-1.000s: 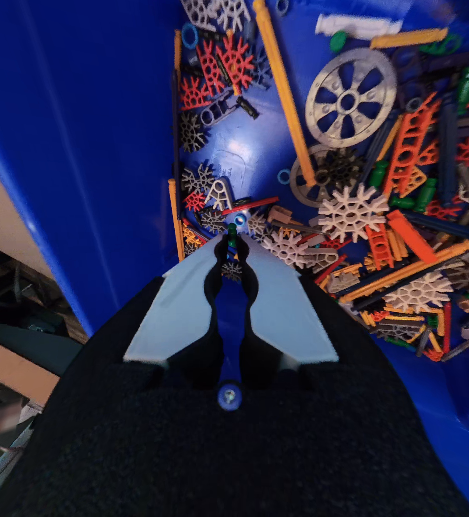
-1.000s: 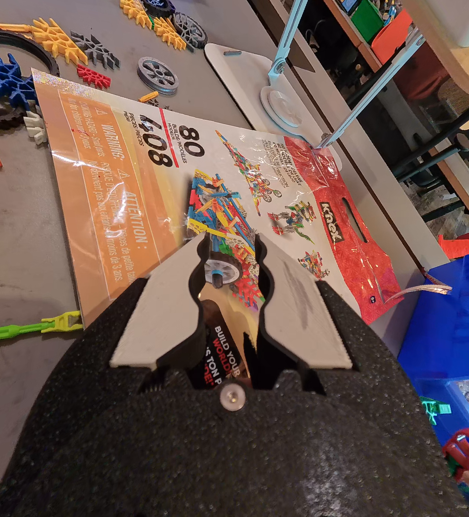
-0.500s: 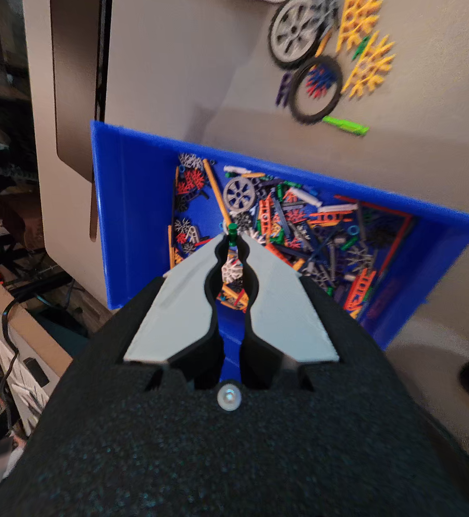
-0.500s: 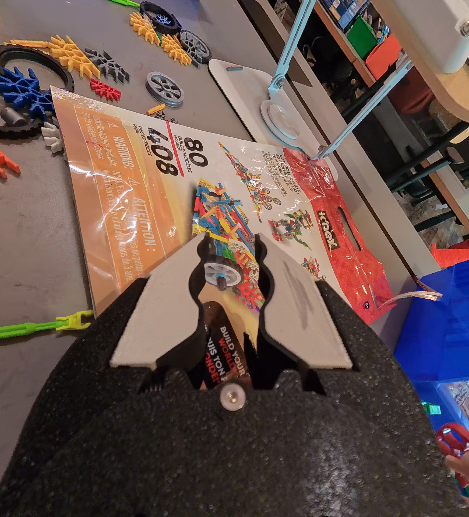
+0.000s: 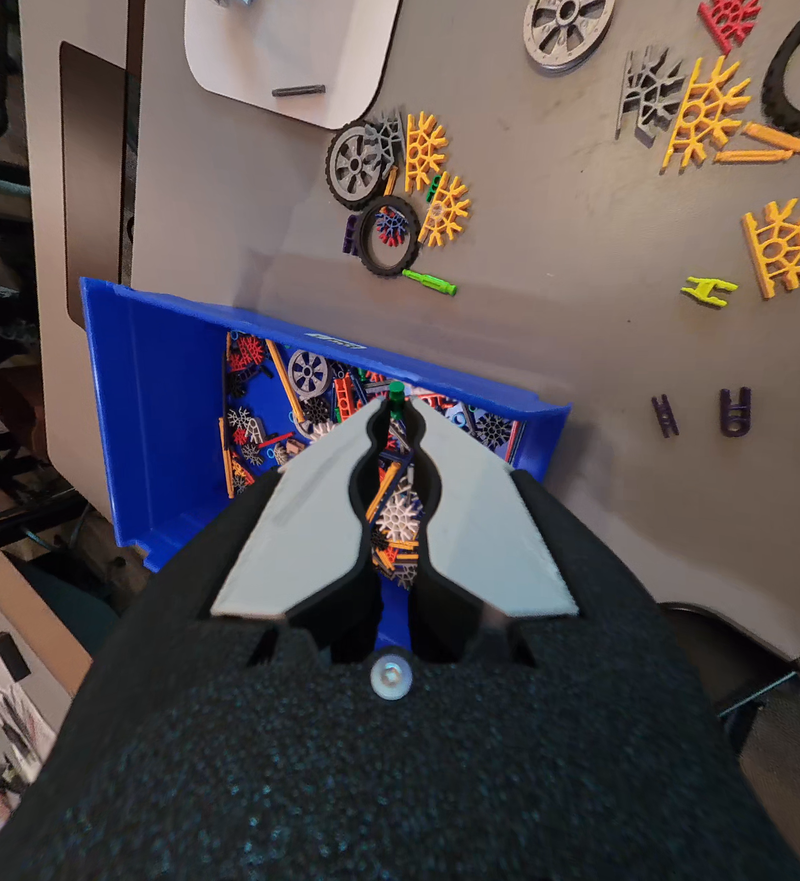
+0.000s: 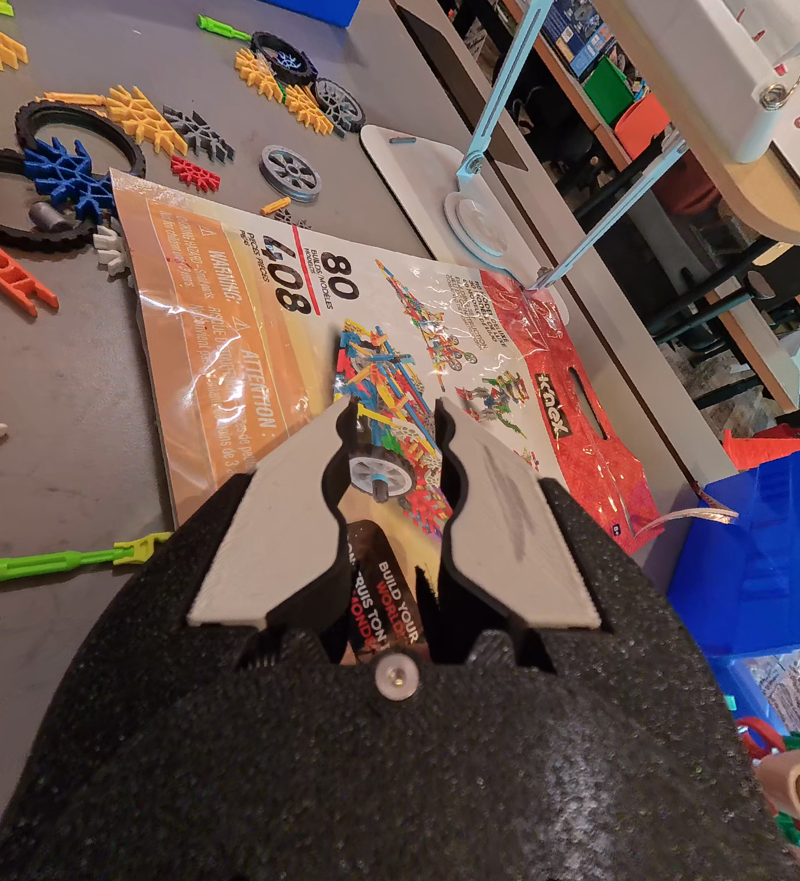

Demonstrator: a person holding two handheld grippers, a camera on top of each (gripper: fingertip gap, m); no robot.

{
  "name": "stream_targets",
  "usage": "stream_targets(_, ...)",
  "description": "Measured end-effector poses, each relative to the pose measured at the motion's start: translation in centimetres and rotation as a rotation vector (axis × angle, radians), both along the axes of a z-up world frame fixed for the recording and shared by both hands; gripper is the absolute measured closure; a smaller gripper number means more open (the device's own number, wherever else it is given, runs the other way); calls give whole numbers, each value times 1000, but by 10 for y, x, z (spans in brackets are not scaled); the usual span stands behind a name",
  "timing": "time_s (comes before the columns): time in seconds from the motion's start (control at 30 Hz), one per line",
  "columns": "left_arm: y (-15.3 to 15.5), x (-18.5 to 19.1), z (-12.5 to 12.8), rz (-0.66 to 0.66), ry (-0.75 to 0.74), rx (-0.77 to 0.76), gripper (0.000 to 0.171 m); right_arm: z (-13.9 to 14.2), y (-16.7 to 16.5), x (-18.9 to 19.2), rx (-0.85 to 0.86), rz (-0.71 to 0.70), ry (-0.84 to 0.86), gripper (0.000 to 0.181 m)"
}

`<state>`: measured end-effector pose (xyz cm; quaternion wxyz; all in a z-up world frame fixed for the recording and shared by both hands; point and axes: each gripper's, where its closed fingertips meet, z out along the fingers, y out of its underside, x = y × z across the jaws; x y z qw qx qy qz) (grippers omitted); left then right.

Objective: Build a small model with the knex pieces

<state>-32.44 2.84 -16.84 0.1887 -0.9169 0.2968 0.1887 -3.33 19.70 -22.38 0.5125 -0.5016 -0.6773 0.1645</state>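
My left gripper (image 5: 395,405) is shut on a small dark green rod (image 5: 395,392), which sticks out past the fingertips. It hangs well above a blue bin (image 5: 159,405) filled with many mixed construction-toy pieces at the table's edge. My right gripper (image 6: 394,405) is open and empty. It hovers over a printed plastic toy bag (image 6: 226,305) lying flat on the grey table. A blue bin (image 6: 760,562) shows at the right edge of the right wrist view.
Loose pieces lie on the grey table (image 5: 579,333): yellow connectors (image 5: 786,248), a grey wheel (image 5: 565,28), a black tyre (image 5: 388,236), a lime rod (image 5: 429,282), purple clips (image 5: 734,412). A white board (image 5: 288,52) and a light blue stand (image 6: 479,210) stand near the far edge. The left gripper's tips are roughly 35 centimeters from the right gripper's.
My left gripper has risen out of the blue bin with the green rod and now sits high above it. My right gripper has drifted slightly back over the bag.
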Motion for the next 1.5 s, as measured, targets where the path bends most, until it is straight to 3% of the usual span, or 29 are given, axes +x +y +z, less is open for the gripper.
stream_targets(0.17, -3, 2, 14, 11, 9, 39, 168, 1, 0, 1, 5, -3, 2, 150)
stream_targets(0.37, 2, 54, 26, -85, -47, 102, 168, 0, -1, 1, 1, 1, -5, 150)
stream_targets(0.53, 4, 111, -3, -148, -197, 93, 168, -5, -3, 2, -10, 10, -27, 150)
stream_targets(0.77, 2, 148, -48, -148, -331, 44, 168, -8, -7, 1, -21, 26, -41, 150)
stream_targets(1.13, 13, 162, -69, -114, -428, 62, 168, -16, -7, 1, -53, 30, -66, 150)
stream_targets(1.5, 19, 172, -73, -116, -490, 81, 168, -19, -7, 1, -83, 29, -67, 150)
